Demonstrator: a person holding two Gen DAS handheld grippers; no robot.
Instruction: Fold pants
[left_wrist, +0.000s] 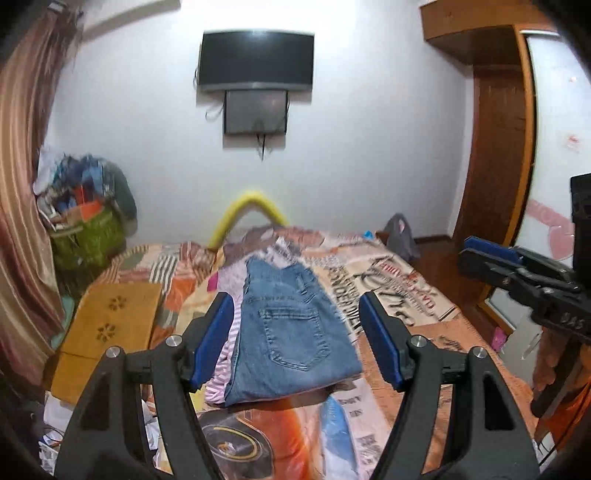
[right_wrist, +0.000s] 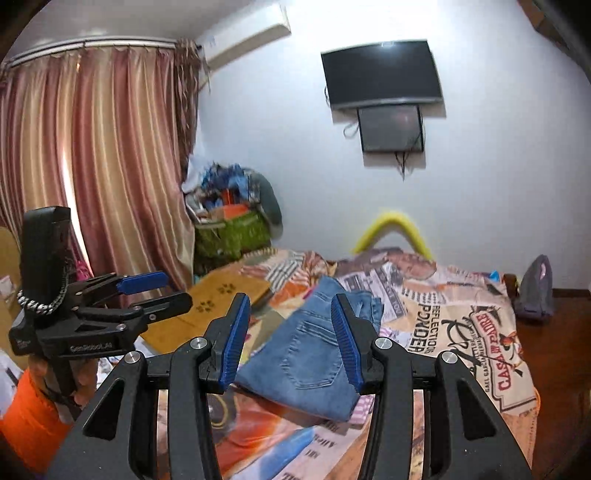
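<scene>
My left gripper hangs above the bed with its blue-padded fingers spread wide and holding nothing. My right gripper stands narrower, also unloaded. The folded blue denim pants lie on the bed's printed orange and cream bedspread, atop a pink striped cloth.

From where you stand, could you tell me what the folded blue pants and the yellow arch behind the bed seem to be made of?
The folded blue pants look like denim: faded matte blue weave, stitched seams and a sewn patch pocket. The yellow arch behind the bed seems to be soft foam tubing, going by its thick, rounded, dull surface, though blur leaves that open.
</scene>
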